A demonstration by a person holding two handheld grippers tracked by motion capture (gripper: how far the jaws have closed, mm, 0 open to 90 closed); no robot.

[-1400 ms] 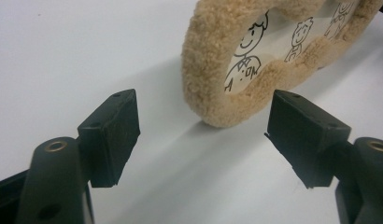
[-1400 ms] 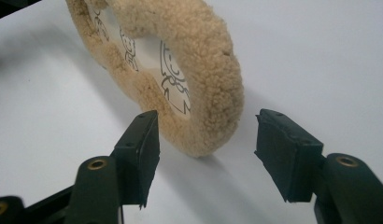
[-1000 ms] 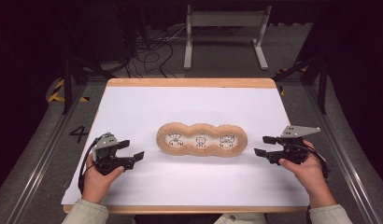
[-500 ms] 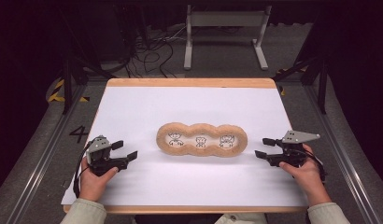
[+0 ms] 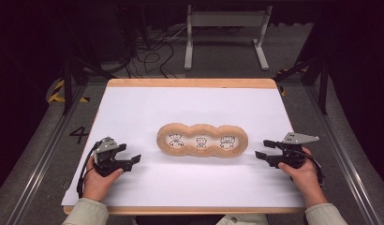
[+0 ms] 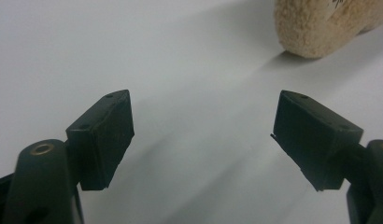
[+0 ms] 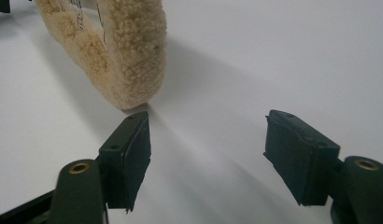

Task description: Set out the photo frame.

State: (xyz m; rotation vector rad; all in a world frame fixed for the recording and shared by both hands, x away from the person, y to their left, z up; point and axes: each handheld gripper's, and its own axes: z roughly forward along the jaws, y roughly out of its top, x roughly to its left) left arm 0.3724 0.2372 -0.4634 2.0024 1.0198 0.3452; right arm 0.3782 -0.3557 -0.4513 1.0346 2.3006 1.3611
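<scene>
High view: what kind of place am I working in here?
Probably a lab or recording workspace: a white-topped table on a grey floor, loose cables behind it, a metal stand, and yellow-black hazard tape.

A wood-edged table [image 5: 190,83] topped with a white sheet [image 5: 190,112] carries a fuzzy tan three-lobed cushion [image 5: 202,140] at its middle.

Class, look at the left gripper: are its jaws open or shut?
Open. In the left gripper view the left gripper shows its two black jaws standing wide apart with bare white table between them, gripping nothing.
</scene>
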